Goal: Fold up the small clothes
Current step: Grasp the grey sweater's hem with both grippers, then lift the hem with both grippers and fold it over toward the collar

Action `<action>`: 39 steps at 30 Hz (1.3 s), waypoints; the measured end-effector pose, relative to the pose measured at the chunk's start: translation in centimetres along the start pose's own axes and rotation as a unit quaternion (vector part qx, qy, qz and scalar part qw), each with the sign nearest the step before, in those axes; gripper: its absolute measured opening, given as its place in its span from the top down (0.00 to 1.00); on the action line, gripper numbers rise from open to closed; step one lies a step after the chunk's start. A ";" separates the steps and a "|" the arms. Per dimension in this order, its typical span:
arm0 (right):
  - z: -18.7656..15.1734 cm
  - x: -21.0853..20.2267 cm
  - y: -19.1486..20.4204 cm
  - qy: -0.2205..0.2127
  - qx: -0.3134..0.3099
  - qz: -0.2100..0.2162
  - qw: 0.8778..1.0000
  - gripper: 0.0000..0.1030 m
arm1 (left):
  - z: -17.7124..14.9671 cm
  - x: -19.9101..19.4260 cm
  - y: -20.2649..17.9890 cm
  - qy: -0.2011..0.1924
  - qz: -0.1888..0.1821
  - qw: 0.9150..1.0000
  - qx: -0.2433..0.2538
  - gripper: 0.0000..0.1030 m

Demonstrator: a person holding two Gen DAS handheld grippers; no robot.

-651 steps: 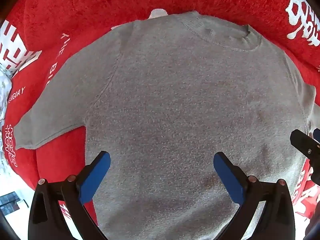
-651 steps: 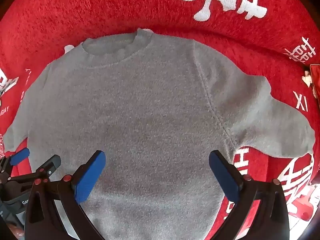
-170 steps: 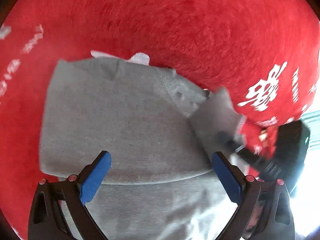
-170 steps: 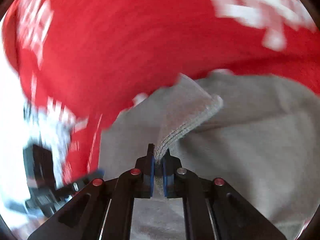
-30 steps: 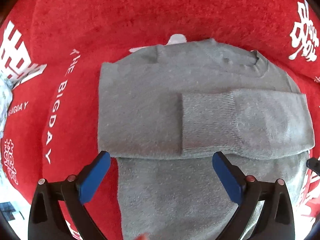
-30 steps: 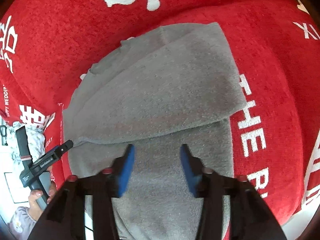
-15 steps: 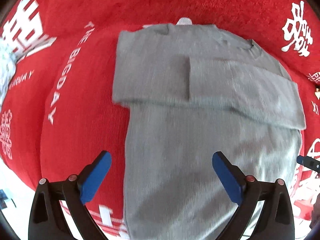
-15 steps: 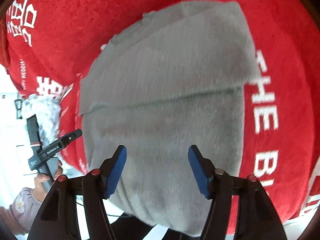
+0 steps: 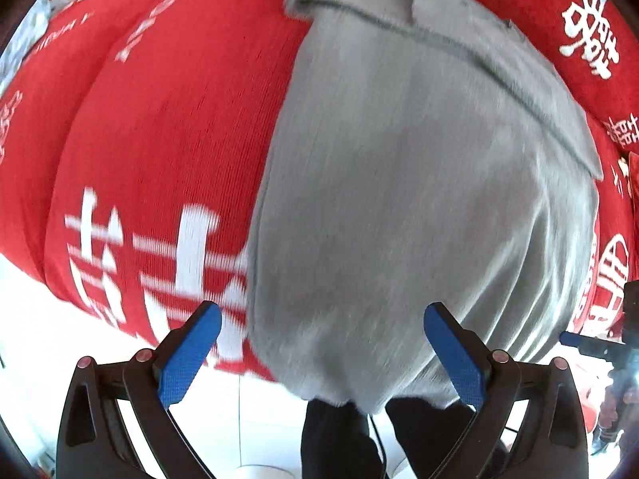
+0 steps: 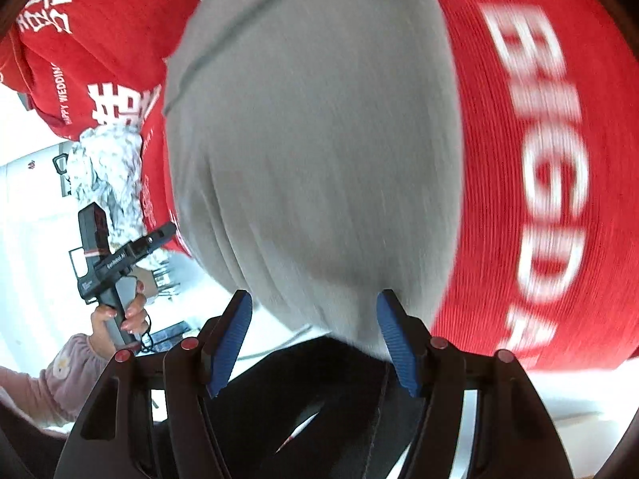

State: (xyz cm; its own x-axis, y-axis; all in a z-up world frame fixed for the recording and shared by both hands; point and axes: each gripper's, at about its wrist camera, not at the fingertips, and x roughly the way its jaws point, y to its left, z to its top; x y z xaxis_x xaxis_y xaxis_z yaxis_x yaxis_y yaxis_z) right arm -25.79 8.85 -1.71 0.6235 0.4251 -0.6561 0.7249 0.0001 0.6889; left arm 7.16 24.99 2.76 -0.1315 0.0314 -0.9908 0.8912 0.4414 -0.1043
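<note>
Both tools [image 9: 321, 349] [image 10: 315, 337] pulled back, sweater [image 9: 419, 199] hem overhanging

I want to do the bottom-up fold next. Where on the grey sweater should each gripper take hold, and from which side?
Probably the hem: the grey sweater hangs its bottom edge over the near edge of the red blanket, so the cloth there is free. Bring the left gripper and right gripper, both open, in from the near side at the two hem corners.

A red blanket [image 9: 167, 127] with white lettering lies above a bright white floor [image 9: 48, 319].
</note>
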 end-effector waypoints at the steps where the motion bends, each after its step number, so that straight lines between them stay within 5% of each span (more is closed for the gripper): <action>1: -0.7 0.4 -0.3 0.004 0.000 0.000 1.000 0.33 | -0.9 0.3 0.4 0.002 -0.007 1.000 0.001 0.01; 13: -6.3 6.2 -4.6 -0.007 0.007 -0.058 0.998 0.33 | -7.1 5.1 2.7 0.011 -0.046 0.999 0.013 0.01; 19: -6.9 7.5 -5.2 -0.022 0.023 -0.020 0.999 0.35 | -8.7 5.7 3.1 -0.001 -0.056 0.998 0.003 0.20; 22: -7.3 7.2 -5.2 -0.032 0.046 -0.007 0.998 0.86 | -9.4 5.5 3.1 0.001 -0.066 0.998 0.006 0.51; 23: -7.4 6.9 -4.9 -0.036 0.044 -0.010 0.998 0.94 | -9.5 5.1 3.4 0.006 -0.078 0.997 0.008 0.77; 24: -7.6 6.4 -4.4 -0.045 0.033 -0.009 0.998 0.94 | -9.6 5.0 3.4 0.011 -0.087 0.996 0.011 0.92; 30: -9.0 3.7 -2.2 -0.070 0.003 -0.009 0.997 0.95 | -10.2 2.6 4.1 -0.012 -0.092 0.995 0.034 0.92; 34: -9.0 4.6 -5.0 -0.062 0.050 -0.042 0.996 0.95 | -10.5 5.0 5.3 0.003 -0.078 0.997 0.016 0.92; 39: -9.4 5.1 -5.8 -0.067 0.070 -0.027 0.995 0.89 | -11.0 4.4 4.4 -0.006 -0.077 0.996 0.034 0.92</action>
State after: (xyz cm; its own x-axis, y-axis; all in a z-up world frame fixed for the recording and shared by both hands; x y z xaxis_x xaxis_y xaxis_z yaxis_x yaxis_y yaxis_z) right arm -29.64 19.53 -6.15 0.6093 0.3037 -0.7325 0.7861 -0.1102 0.6082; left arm 5.71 36.95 -1.10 -0.2641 -0.0432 -0.9635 0.8886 0.3776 -0.2605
